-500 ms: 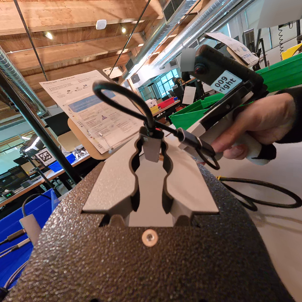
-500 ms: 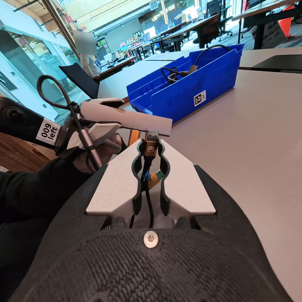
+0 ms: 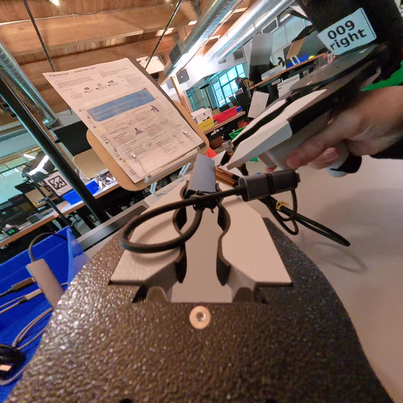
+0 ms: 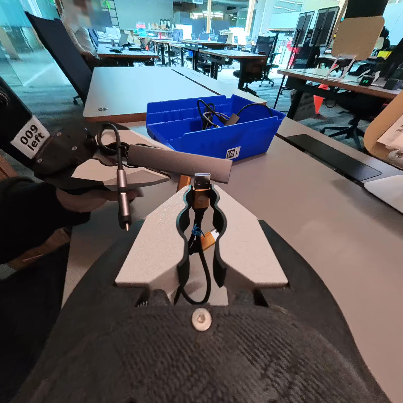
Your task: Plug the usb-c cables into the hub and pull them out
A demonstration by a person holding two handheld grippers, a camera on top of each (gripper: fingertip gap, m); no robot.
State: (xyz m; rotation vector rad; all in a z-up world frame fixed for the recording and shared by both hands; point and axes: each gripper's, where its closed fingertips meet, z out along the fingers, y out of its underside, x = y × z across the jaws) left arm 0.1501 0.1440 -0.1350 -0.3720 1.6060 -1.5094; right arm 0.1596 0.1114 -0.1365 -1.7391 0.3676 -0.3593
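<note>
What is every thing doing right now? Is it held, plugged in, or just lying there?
left gripper: shut on the hub.
hub: held up off the table, sticking out sideways.
hub's own cable: looped, plug hanging free.
right gripper: shut on the orange cable plug.
orange cable plug: just under the hub, not plugged in.
blue bin: on the table, holding more cables.

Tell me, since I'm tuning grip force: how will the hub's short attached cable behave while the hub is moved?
The short black cable holds a curl, so it's probably springy. Its grey plug hangs free beside the left tongs gripping the hub, so it will likely swing and might snag.
</note>
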